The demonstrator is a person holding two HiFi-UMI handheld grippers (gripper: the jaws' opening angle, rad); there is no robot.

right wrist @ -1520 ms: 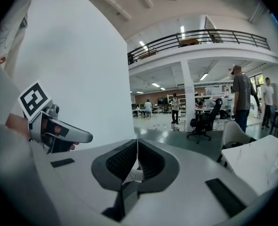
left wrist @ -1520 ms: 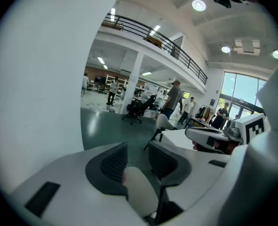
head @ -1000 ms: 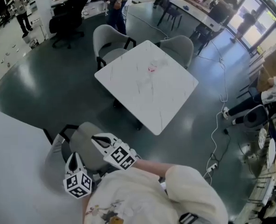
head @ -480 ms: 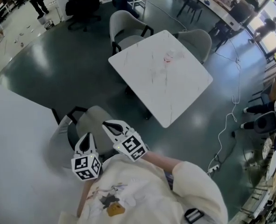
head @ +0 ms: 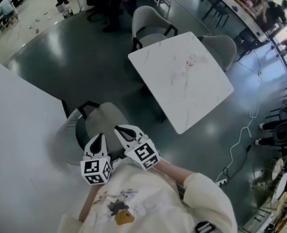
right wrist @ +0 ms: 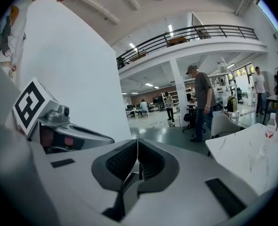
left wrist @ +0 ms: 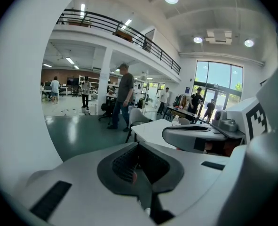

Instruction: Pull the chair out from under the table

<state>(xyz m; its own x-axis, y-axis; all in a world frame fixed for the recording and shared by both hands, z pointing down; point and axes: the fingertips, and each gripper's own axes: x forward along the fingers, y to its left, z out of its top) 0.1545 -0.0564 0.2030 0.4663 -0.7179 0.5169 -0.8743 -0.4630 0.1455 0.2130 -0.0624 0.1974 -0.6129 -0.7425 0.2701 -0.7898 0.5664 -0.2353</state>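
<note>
"Where is the chair [head: 103, 123]?"
"By the white wall [head: 17, 130], away from the table [head: 182, 89]. The left gripper [head: 98, 137] and right gripper [head: 121, 130] are squeezed closed, holding nothing."
"Any writing?"
"The bottle [right wrist: 270, 125] on the table has a label, too small to read."

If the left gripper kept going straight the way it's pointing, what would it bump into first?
Most likely the grey chair right in front of it. In the head view the left gripper, with its jaws shut, aims at the chair's back. How near it is can't be told for sure.
</note>
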